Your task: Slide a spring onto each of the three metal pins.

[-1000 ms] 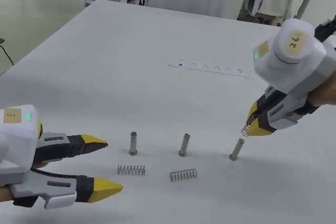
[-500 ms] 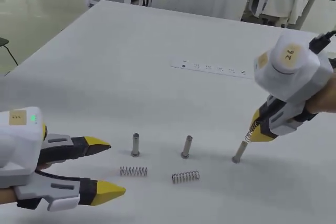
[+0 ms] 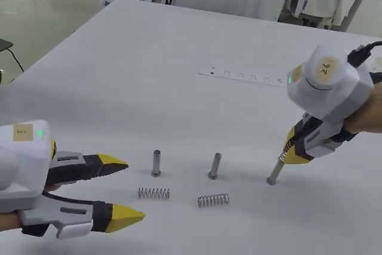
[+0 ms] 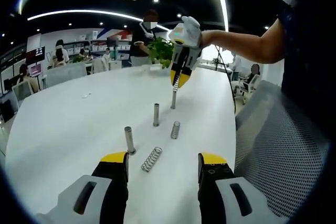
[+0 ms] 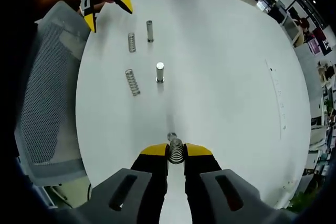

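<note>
One of your tools is idle: the left tongs (image 3: 135, 188) are spread wide, holding nothing, aimed at 3 o'clock across the worktop (image 3: 179, 76). Next comes the left pin (image 3: 156, 163), bare, with a loose spring (image 3: 154, 193) lying at its 6 o'clock. The middle pin (image 3: 215, 166) is bare too, with a second loose spring (image 3: 213, 199) at its 6 o'clock.

These springs look light, thin-wired and squashy, apt to roll or ping away. Pinch each gently across the coils near one end and leave the other end's bore free. The pins look stiff, but they stand on small feet, and a sideways nudge could topple them.

At the right, your right tongs (image 3: 293, 154) are closed on the third spring (image 3: 287, 146) by its upper coils. They sit at 1 o'clock from the right pin (image 3: 276, 172).

Against a second ago, your left tongs sit as they were, equally wide. Your right tongs have come down. The third spring's lower end, then clear of the right pin's top, now seems to meet it.
</note>
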Demonstrator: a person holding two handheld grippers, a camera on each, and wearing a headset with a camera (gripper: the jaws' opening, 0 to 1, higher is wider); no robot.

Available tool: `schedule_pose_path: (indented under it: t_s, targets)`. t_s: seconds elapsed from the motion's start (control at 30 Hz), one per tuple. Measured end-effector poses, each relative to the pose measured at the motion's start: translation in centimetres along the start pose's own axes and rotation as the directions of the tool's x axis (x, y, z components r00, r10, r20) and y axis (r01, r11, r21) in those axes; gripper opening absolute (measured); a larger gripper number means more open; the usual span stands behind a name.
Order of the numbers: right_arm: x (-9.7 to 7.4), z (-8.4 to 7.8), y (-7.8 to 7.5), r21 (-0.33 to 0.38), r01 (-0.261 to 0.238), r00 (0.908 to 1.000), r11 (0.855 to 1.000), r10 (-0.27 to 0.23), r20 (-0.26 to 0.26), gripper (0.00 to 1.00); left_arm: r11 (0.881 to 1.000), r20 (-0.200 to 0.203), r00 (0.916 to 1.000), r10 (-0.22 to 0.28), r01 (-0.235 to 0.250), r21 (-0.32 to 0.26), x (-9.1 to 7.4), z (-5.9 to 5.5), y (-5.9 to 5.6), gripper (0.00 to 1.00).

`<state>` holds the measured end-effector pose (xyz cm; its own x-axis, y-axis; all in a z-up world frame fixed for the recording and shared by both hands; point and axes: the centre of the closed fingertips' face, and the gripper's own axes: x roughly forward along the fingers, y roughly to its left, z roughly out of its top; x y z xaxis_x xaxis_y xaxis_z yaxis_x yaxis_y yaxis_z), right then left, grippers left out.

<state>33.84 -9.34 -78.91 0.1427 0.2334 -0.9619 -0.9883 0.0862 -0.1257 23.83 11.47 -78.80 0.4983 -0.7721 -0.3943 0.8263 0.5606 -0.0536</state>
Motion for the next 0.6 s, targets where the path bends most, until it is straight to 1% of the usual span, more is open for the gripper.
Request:
schedule_pose_path:
  t_s: [0.2, 0.6]
  targets:
    - [0.4, -0.2, -0.1, 0.003, -0.005, 1.0, 1.0, 0.005, -0.007, 0.09, 1.0, -0.001, 1.0, 0.002, -0.002, -0.001, 0.0, 0.0, 0.1, 0.47]
    - [2.1, -0.7, 0.2, 0.024, -0.022, 0.9996, 0.999, 0.022, -0.02, 0.09, 1.0, -0.005, 1.0, -0.001, 0.001, 0.004, 0.0, 0.0, 0.0, 0.47]
